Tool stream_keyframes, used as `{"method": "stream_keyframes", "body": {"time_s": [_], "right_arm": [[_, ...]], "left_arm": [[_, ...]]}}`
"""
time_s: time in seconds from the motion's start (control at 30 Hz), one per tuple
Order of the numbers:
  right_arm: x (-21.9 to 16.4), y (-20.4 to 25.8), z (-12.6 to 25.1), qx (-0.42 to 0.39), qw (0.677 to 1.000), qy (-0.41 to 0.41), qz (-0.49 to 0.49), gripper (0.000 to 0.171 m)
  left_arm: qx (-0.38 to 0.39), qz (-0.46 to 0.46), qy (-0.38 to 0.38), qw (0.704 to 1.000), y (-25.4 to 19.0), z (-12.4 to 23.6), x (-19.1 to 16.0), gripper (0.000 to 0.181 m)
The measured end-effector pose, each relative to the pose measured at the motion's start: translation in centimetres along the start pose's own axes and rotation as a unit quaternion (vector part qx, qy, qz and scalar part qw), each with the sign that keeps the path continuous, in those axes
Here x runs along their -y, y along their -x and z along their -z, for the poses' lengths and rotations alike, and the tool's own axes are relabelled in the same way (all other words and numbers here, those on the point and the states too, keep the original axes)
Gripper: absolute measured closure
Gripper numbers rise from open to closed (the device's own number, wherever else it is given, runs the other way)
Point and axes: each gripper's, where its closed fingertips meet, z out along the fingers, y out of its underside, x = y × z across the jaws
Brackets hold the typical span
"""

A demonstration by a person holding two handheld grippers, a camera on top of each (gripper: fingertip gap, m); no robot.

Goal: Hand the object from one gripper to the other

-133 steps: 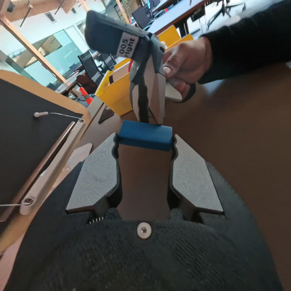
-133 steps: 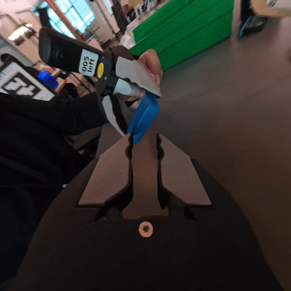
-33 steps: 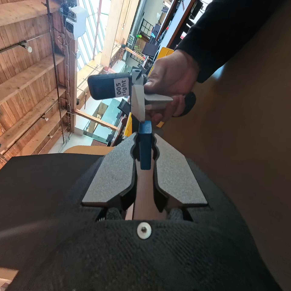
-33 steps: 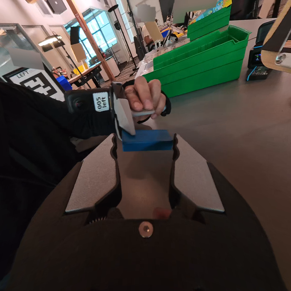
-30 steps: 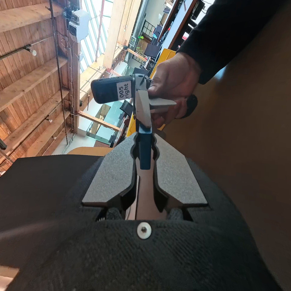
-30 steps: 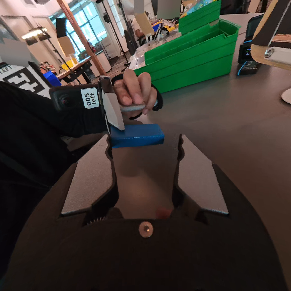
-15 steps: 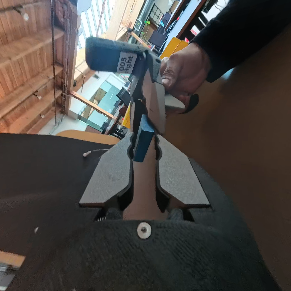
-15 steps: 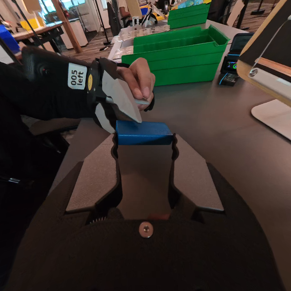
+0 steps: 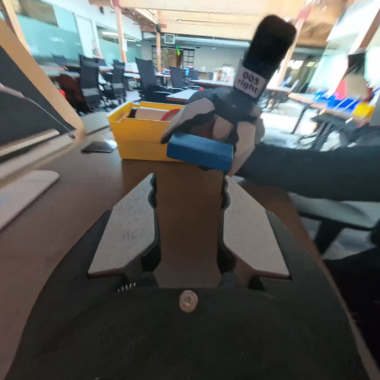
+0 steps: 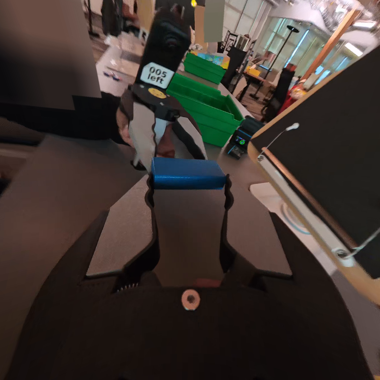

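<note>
**Blue block sits in the right gripper, left gripper spread and empty**

Left wrist view: my left gripper (image 9: 188, 181) stands spread, its two grey fingers (image 9: 131, 226) well apart with only brown bench (image 9: 78, 185) showing between them. Beyond the tips, toward 12 o'clock, the right gripper (image 9: 200, 153) faces me and pinches the blue block (image 9: 198, 151) by its ends; the block lies roughly level, tipped down a little at its 3 o'clock end, clear of my left fingertips. A dark sleeve (image 9: 308, 170) runs off to 3 o'clock behind it. A yellow bin (image 9: 139, 135) stands on the bench at about 11 o'clock, just behind the block, with a roll and something red inside that I cannot make out. A monitor edge (image 9: 41, 98) and its pale base fill the 9 o'clock side. The view is blurred.

Right wrist view: my right gripper (image 10: 188, 180) is pinching the blue block (image 10: 187, 175) between its fingertips, each end pressed against a finger, the block crosswise and level above the bench (image 10: 61, 174). The left gripper (image 10: 168, 160) stands just behind the block at 11 o'clock, fingers pointing down and parted, off the block as far as I can tell. Green bins (image 10: 205, 111) sit at 1 o'clock, a small dark device with a lit screen (image 10: 239, 141) just beside them, and a monitor (image 10: 329, 144) at 3 o'clock.
</note>
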Motion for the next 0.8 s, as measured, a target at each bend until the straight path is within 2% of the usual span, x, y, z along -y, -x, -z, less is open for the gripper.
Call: {"method": "stream_keyframes", "body": {"time_s": [0.2, 0.27, 0.33, 0.4, 0.47, 0.5, 0.6, 0.7, 0.8], "right_arm": [[-1.0, 0.0, -0.8, -0.065, 0.988, 0.053, 0.127, 0.103], [-1.2, 0.4, -1.3, -0.077, 0.981, 0.067, 0.163, 0.104], [-1.2, 0.7, -1.7, -0.091, 0.974, 0.072, 0.192, 0.104], [-1.7, 0.4, -1.7, -0.108, 0.971, 0.085, 0.198, 0.104], [-2.3, -0.2, -1.6, -0.109, 0.976, 0.097, 0.163, 0.106], [-2.6, -0.4, -1.5, -0.102, 0.980, 0.101, 0.135, 0.114], [-2.9, -1.1, -1.2, -0.079, 0.992, 0.088, 0.039, 0.115], [-2.3, -0.6, -1.1, -0.023, 0.996, 0.052, -0.062, 0.109], [-1.2, -0.1, -0.9, 0.016, 0.994, 0.011, -0.109, 0.120]], "left_arm": [[-0.108, 0.183, -0.028, 0.977, -1.2, 0.2, 0.8, 0.114], [-0.102, 0.187, -0.025, 0.977, -0.9, -0.1, 0.5, 0.127], [-0.091, 0.181, -0.014, 0.979, -0.6, -0.4, -0.2, 0.149], [-0.083, 0.165, -0.009, 0.983, -0.3, -0.4, -0.3, 0.156], [-0.064, 0.143, -0.018, 0.988, 0.5, 0.0, 0.2, 0.164], [-0.049, 0.126, -0.023, 0.991, 0.9, 0.2, 0.4, 0.168], [-0.019, 0.069, -0.027, 0.997, 1.5, 0.6, 0.7, 0.169], [-0.032, 0.057, -0.033, 0.997, 0.8, 0.5, 1.0, 0.168], [-0.043, 0.038, -0.032, 0.998, 0.1, 0.3, 0.9, 0.168]]}}
